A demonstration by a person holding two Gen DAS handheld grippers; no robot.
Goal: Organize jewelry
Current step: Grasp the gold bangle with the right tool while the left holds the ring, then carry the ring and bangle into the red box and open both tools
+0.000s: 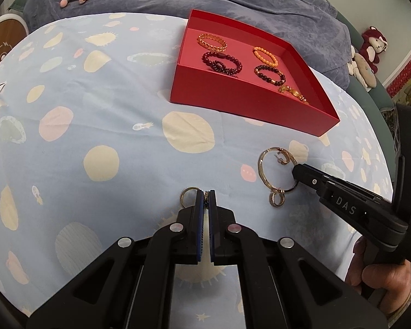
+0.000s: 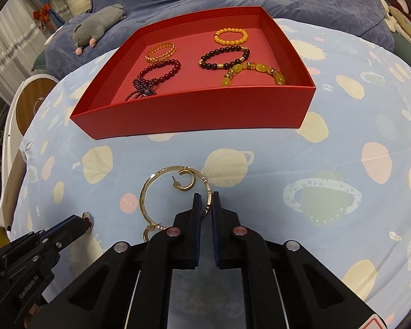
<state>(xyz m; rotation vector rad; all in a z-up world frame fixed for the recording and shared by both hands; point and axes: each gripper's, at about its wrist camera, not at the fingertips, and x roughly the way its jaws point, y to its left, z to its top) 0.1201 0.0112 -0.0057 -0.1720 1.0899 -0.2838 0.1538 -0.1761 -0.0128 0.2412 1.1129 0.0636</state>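
Patterned bedsheet [image 2: 342,137], lower centre: my right tongs [image 2: 206,200] pinch the bangle [image 2: 148,189] rim; left tongs [image 1: 205,197] grip a small ring [image 1: 187,195]; box [image 2: 194,109] lies straight ahead.

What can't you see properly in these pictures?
- Ring in the left claw: left wrist view, the pads cover most of its dark top.
- Big gold bangle in the right claw: right wrist view, its near part is hidden behind the claw.
- Small hoops beside the bangle: too small to tell whether they are linked.
- Yellow bracelet in the red box: left wrist view, the box wall cuts off part.
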